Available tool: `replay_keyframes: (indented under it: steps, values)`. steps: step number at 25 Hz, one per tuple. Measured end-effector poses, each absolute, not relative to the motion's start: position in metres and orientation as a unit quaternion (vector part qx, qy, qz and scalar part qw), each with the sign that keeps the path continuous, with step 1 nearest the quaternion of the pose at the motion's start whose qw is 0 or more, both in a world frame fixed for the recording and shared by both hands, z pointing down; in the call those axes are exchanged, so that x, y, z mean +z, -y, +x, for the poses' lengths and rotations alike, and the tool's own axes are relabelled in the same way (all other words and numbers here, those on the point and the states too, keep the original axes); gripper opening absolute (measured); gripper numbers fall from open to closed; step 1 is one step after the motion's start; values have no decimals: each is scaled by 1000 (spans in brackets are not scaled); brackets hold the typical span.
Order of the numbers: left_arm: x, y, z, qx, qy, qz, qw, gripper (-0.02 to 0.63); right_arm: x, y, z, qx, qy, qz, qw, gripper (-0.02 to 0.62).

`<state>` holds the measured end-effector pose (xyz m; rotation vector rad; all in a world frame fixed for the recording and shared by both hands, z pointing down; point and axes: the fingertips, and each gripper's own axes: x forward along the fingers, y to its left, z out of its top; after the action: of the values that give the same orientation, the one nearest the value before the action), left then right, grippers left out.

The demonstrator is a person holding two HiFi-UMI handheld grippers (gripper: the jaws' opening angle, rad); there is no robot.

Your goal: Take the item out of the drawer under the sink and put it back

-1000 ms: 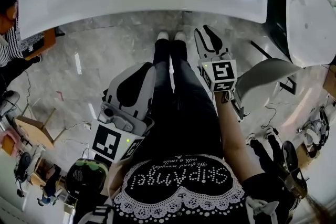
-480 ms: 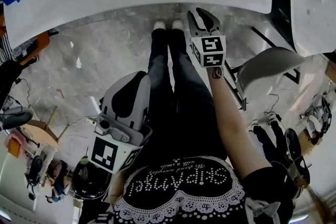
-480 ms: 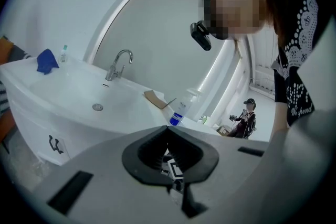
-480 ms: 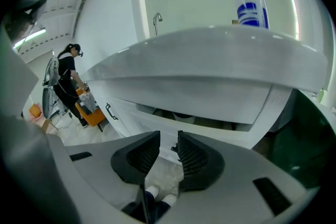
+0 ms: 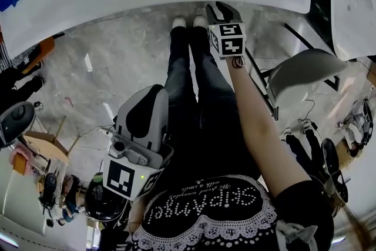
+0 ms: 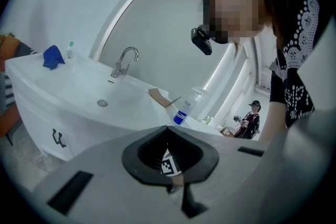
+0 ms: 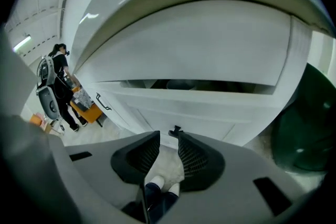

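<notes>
Grey right gripper [image 7: 169, 136] (jaws partly apart, empty) faces the small black handle [image 7: 175, 129] on the white under-sink drawer [image 7: 220, 115]; grey left gripper [image 6: 168, 128] has its jaws together, empty.

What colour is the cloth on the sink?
The cloth is blue; the left gripper view shows it best.

White drawer [image 7: 210, 107] under the curved white sink [image 7: 199, 34]: flat front, upright, a small dark handle [image 7: 176, 130] low at its middle, a narrow dark gap running along its top edge.
</notes>
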<state>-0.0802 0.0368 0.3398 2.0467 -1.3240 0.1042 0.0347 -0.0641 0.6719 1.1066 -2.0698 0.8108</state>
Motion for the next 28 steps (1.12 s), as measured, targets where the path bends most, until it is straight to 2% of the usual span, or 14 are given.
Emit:
replay_keyframes:
  steps: [17,28]
  values:
    - [361,-53,-68,39,508,771,381,5,712,85,35,351,762,452,303,150]
    - [369,-60,-67,35,495,775,392,5,724,92,29,363,760,458,284,156]
